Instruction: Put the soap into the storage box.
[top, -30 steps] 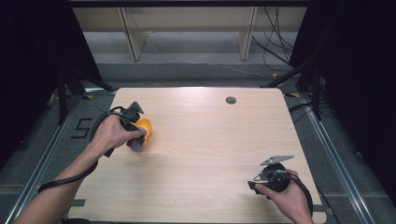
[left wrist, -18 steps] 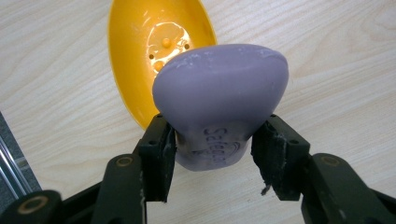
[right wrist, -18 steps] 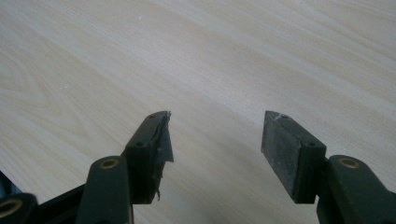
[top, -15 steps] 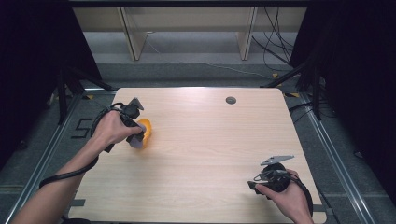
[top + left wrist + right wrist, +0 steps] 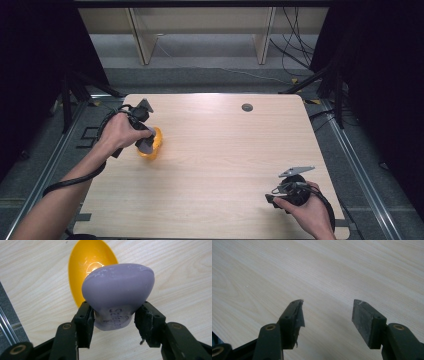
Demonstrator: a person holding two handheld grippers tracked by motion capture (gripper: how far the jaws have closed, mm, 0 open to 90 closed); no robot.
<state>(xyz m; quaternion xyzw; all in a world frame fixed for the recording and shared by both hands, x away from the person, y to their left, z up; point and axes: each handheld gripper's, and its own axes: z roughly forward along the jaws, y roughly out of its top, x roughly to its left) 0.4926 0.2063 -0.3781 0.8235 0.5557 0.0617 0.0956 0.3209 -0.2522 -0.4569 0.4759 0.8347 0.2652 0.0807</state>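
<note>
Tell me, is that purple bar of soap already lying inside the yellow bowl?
No, the purple soap bar is clamped in the left gripper, held over the yellow bowl, not lying in it.

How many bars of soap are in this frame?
1. The purple soap bar is clamped in the left gripper, above the yellow dish near the table's left edge. The hand may hide part of that area.

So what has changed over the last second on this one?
Little. The left claw stays shut on the purple soap bar over the yellow dish, with only a slight shift of the hand. The right claw remains open and idle near the table's near right corner.
</note>
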